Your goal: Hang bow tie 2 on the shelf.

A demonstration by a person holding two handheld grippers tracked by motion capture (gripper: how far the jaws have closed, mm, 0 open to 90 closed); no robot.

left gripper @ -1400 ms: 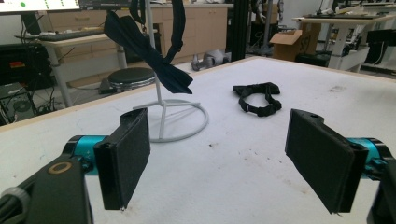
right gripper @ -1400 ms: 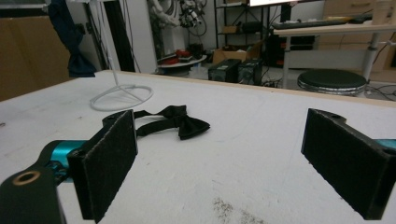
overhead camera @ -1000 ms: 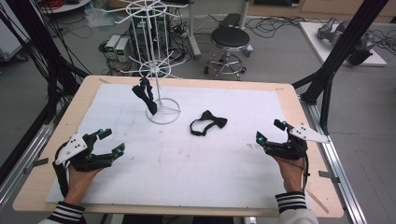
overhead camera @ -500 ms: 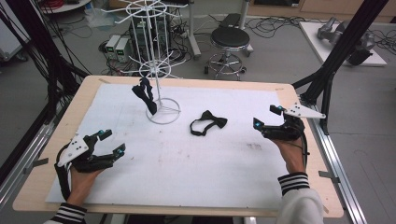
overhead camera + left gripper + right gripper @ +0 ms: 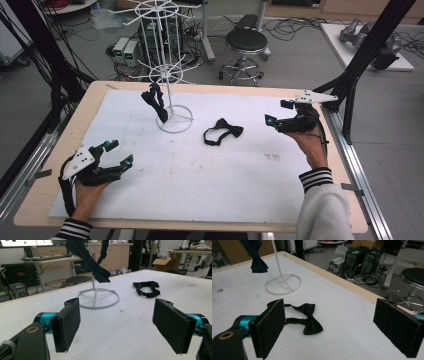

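Observation:
A black bow tie (image 5: 223, 133) lies flat on the white mat near the middle, also seen as the bow tie (image 5: 308, 319) and the bow tie (image 5: 147, 288). A dark blue bow tie (image 5: 154, 102) hangs from the white wire rack (image 5: 170, 65); the rack's ring base (image 5: 97, 298) stands on the mat. My left gripper (image 5: 116, 153) rests at the mat's near left, open and empty. My right gripper (image 5: 278, 113) is raised at the right, open, a short way right of the black bow tie with nothing between its pads (image 5: 271, 327).
The white mat covers a wooden table (image 5: 95, 97) with a metal frame rail along its right edge (image 5: 357, 170). Behind the table stand a round stool (image 5: 246, 40), computer boxes (image 5: 126, 50) and cables on the floor. Black frame posts rise at both sides.
My right gripper has risen and moved away from me, toward the far right of the mat. The left gripper, both bow ties and the rack have stayed put.

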